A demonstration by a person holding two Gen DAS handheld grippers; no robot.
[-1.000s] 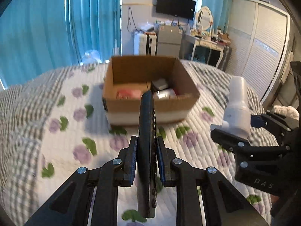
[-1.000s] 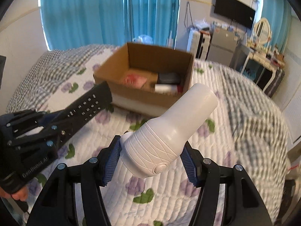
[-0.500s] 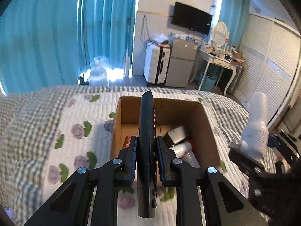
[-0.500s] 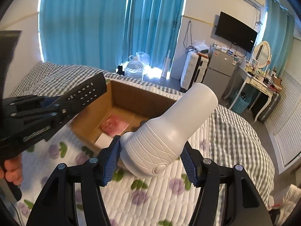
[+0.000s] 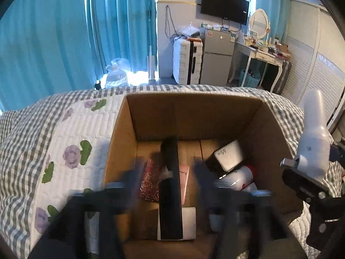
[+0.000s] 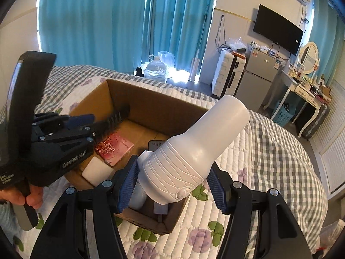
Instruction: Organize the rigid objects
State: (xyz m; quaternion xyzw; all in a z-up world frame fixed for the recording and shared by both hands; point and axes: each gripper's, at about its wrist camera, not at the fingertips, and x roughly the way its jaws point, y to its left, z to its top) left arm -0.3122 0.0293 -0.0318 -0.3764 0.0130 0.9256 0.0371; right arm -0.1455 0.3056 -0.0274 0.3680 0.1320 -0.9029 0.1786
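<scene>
Noted left gripper point(image 5: 165, 172) over the open cardboard box point(image 5: 194, 112), badly motion-blurred, jaws spread clear of the remote point(image 5: 170, 183) on both sides, so released. Logged remote as a long, thin black slab, edge-on, lying inside the box with its far end towards the back wall. Saw under and beside it a pink case point(image 5: 148, 185) with embossed rose pattern, flat on the box floor. Recorded to the right, also in the box, a white rounded block point(image 5: 228, 155) printed "65W" and a glossy white cylinder point(image 5: 237, 179) with red trim, touching each other. Found right gripper point(image 6: 172, 185) just right of the box, jaws clenched on a white plastic device point(image 6: 194, 151): matt, flared round mouth, ribbed criss-cross waist, small round button near the base, blue ridged pads pressing both sides. Noted box as plain corrugated brown, flaps absent or folded, cannot tell which. Logged box resting on a bed point(image 5: 75, 133) under a quilted white cover with purple flowers, green leaves and grey gingham border. Saw teal curtains point(image 5: 54, 43), wall-mounted television point(image 5: 224, 6), white ribbed suitcase point(image 5: 186, 62), small grey fridge point(image 5: 217, 58), white dressing table point(image 5: 258, 54) with oval mirror, louvred wardrobe doors point(image 5: 319, 75)
</scene>
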